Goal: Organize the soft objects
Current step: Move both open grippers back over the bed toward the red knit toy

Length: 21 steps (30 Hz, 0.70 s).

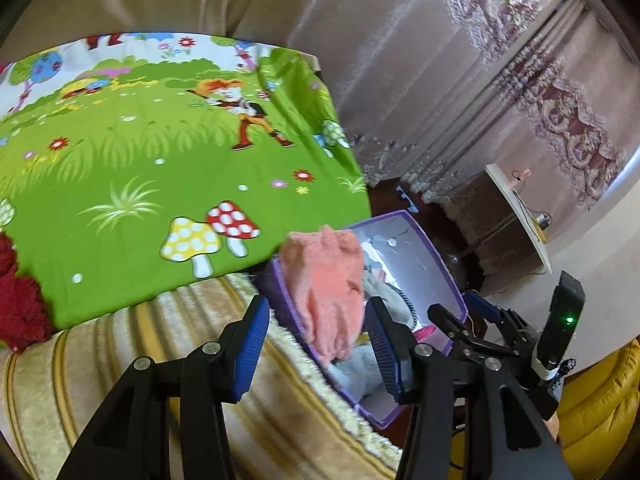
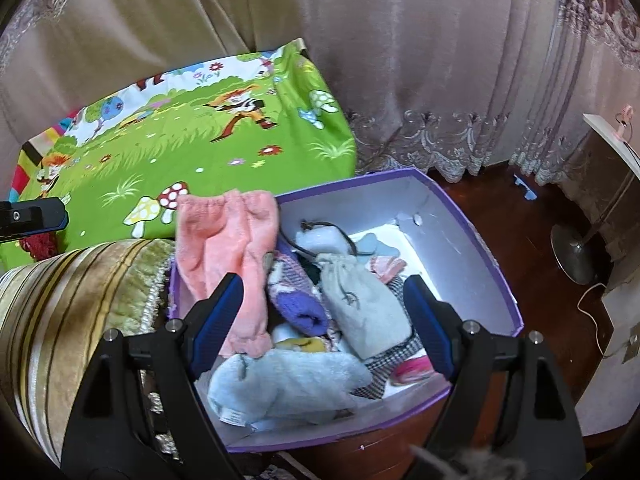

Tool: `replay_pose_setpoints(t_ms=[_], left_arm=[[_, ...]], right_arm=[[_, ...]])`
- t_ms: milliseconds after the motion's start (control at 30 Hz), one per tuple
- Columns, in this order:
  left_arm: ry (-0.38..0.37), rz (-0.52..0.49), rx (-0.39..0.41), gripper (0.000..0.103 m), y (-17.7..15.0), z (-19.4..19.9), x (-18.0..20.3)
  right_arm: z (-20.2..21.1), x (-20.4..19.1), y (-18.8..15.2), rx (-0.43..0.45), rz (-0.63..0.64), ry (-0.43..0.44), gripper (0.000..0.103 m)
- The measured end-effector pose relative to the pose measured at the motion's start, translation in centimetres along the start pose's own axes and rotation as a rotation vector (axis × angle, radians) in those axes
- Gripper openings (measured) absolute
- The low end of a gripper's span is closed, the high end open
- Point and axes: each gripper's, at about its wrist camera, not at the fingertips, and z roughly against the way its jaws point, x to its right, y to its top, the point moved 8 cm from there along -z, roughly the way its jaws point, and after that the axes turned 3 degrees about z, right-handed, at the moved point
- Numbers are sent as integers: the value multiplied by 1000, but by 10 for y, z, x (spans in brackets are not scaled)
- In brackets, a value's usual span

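Blue-padded left tongs sit closest to the left camera, with their fingers spread apart and nothing pinched between them. Just past them a fuzzy pink cloth hangs over the rim of a purple box, half in and half out. No pad touches it.

From the other camera, the right tongs hover over the same box, and they are released too, spread wide with nothing gripped. Under them the box is full of soft things: a fluffy light blue cloth at the near end, a grey pouch with a drawstring in the middle, a purple knitted piece beside it, and a checked cloth under the pouch. The pink cloth drapes over the left wall of the box.

Beside the box is a striped gold cushion. Behind that lies a green sheet with mushrooms and cartoon pictures. A dark red woolly thing rests on the sheet's near edge. Long curtains hang behind everything.
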Motion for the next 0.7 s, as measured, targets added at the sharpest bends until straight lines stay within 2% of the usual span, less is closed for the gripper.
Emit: replay_pose_setpoints(t_ms=[333,533,700], left_arm=[[79,123,83,51,2,44,-76],[142,231,156,51,4,84,-139],[201,323,208,51,2,115,-194]], right_arm=[[7,-74,18,27,125,85,86],[12,-134,30,47,246,147,86],[16,-198,37,67,399,208,88]])
